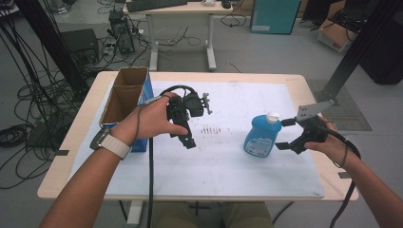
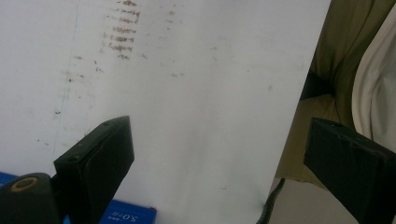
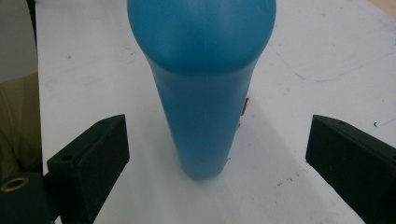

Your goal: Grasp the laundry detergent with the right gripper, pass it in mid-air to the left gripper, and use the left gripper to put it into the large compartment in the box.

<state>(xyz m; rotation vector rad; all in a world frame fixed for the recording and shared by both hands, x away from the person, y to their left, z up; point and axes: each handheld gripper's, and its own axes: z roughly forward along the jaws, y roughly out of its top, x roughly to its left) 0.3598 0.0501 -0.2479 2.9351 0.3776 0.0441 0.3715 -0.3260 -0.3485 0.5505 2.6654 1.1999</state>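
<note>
A blue dish-soap bottle (image 1: 260,135) with a white cap stands upright on the white mat (image 1: 228,166), right of centre. My right gripper (image 1: 283,134) is open just to its right, one jaw on either side of the bottle's edge and not touching it. In the right gripper view the bottle (image 3: 203,93) stands between the wide-apart jaws of the right gripper (image 3: 217,140). My left gripper (image 1: 186,137) is held above the mat's left-centre and points back toward the person. The left gripper (image 2: 219,140) is open with nothing in it, over bare mat (image 2: 196,93).
An open cardboard box (image 1: 124,95) with a blue side stands at the table's left edge; a blue corner of the box (image 2: 126,215) shows by the left jaw. Reddish smudges (image 1: 209,129) mark the mat's middle. Beyond the table are a desk (image 1: 180,9), floor cables (image 1: 28,95) and black frame posts (image 1: 361,47).
</note>
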